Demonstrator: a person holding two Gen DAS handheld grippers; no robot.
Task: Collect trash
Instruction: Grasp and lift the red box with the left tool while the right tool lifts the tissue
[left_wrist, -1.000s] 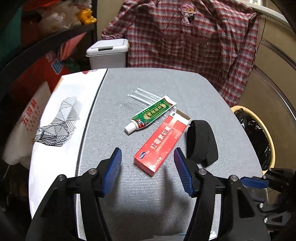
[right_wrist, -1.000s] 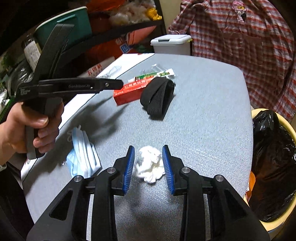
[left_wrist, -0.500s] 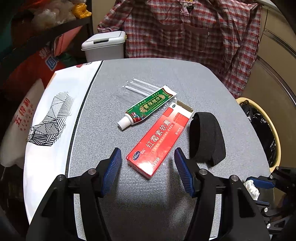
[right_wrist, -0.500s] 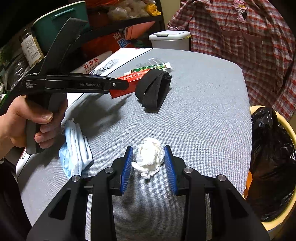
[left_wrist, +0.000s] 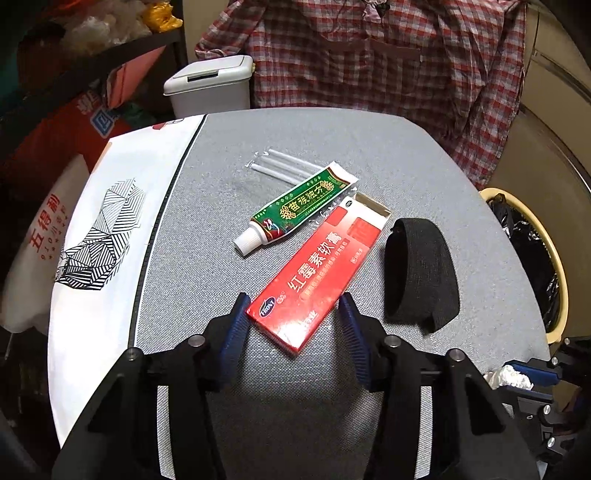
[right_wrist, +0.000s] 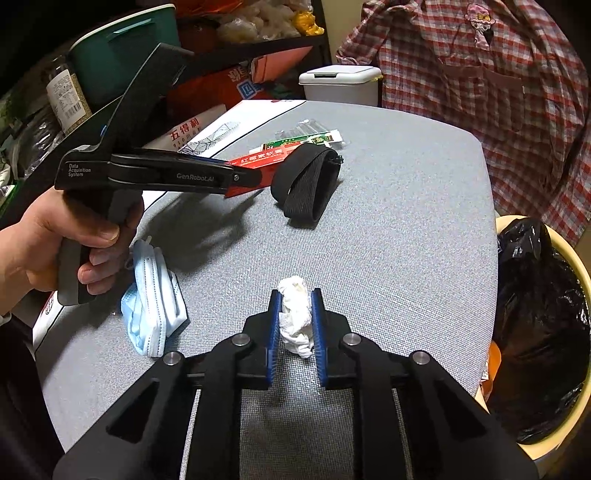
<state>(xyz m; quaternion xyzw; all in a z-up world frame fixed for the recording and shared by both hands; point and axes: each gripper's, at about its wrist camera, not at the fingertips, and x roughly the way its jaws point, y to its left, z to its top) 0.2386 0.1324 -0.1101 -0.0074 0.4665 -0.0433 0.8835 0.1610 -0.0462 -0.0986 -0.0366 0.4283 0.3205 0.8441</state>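
right tongs (right_wrist: 294, 321) closing on tissue (right_wrist: 294, 314), left tongs (left_wrist: 293, 325) narrowing

Both grippers are built from matte black plastic, with ribbed blue pads (right_wrist: 274, 325) and silver screws (right_wrist: 240, 339). "GenRobot.AI" is printed in white on the left gripper (right_wrist: 236, 177).

A grey table (left_wrist: 369, 147) fills the room's middle. Beyond its far edge hangs a red plaid shirt (left_wrist: 388, 55), with a white lidded bin (left_wrist: 210, 88) and dark cluttered shelves (right_wrist: 240, 48) to the shirt's left.
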